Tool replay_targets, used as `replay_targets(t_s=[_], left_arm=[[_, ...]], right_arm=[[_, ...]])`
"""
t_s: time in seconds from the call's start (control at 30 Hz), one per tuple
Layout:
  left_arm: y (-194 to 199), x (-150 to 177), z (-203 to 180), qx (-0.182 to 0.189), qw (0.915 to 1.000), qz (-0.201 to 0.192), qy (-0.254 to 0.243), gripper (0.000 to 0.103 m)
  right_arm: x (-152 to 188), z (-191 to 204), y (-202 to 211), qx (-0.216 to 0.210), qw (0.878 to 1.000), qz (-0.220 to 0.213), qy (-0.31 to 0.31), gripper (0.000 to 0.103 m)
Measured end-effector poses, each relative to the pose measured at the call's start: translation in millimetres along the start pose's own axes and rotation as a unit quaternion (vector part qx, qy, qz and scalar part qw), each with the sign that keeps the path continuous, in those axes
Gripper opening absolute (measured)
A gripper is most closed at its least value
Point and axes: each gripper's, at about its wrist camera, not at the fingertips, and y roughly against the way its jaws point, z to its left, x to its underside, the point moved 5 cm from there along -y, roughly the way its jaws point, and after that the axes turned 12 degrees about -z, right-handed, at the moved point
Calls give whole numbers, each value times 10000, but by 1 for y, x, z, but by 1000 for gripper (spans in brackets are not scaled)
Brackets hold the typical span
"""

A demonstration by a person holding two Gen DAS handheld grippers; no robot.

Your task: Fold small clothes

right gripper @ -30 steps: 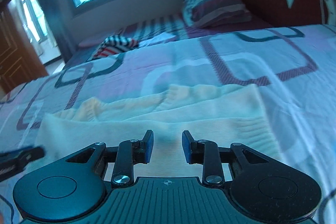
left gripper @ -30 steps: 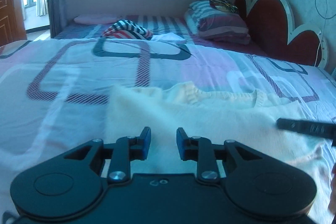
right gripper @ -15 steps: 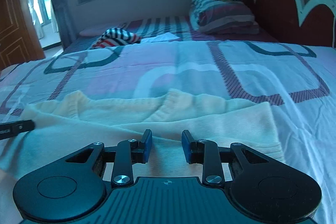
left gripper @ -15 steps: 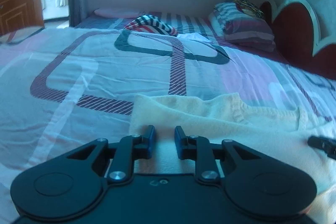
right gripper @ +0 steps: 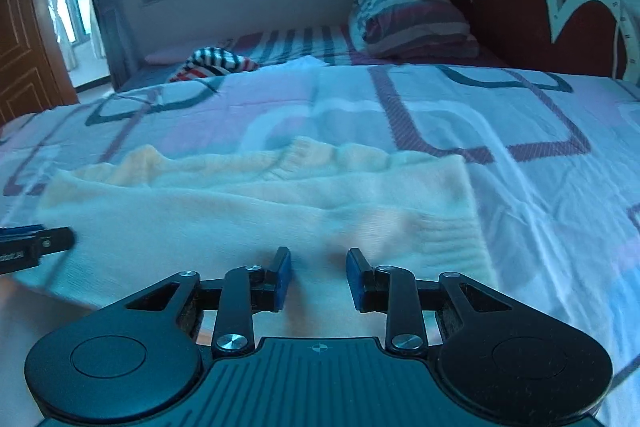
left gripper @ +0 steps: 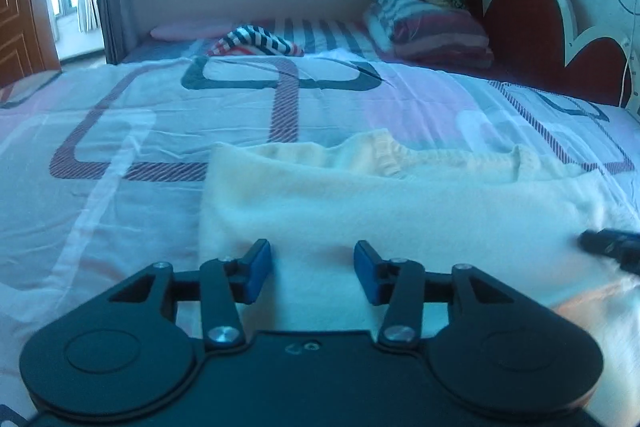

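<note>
A cream knitted garment [left gripper: 400,211] lies flat on the bed, its ribbed collar and cuffs bunched at the far edge; it also shows in the right wrist view [right gripper: 260,223]. My left gripper [left gripper: 312,269] is open, its blue pads over the garment's near left part. My right gripper [right gripper: 318,277] is open over the garment's near right part, by the ribbed hem. Each gripper's tip shows at the edge of the other's view: the right gripper [left gripper: 612,247] and the left gripper [right gripper: 36,247].
The bed sheet [left gripper: 120,155] has purple and grey loop patterns. A striped cloth [left gripper: 256,43] and folded striped bedding [left gripper: 432,27] lie at the far end. A red scalloped headboard [left gripper: 532,31] stands at right. A wooden door [right gripper: 28,47] is at left.
Both grippers' jaws have opened wider, the left most. Both have shifted slightly over the garment, which lies as before.
</note>
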Motion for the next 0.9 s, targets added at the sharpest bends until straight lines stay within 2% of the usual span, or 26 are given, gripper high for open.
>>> replay_targets(t_s=[0.17, 0.37, 0.47, 0.6, 0.9], left_arm=[[4, 0, 5, -55, 10000, 56, -40, 47], [6, -2, 5, -218, 9995, 201, -56, 50], [14, -4, 7, -282, 9992, 281, 44, 52], [30, -3, 1, -239, 9992, 306, 16, 55], [68, 11, -35, 193, 9993, 289, -117, 61]], right_arm=[[2, -29, 5, 285, 9995, 33, -93, 30], [2, -24, 17, 394, 9991, 169, -69, 31], [1, -20, 27, 260, 9991, 169, -272, 45], [2, -2, 44, 44, 9997, 110, -221, 46], [21, 44, 70, -484, 9987, 155, -52, 46]])
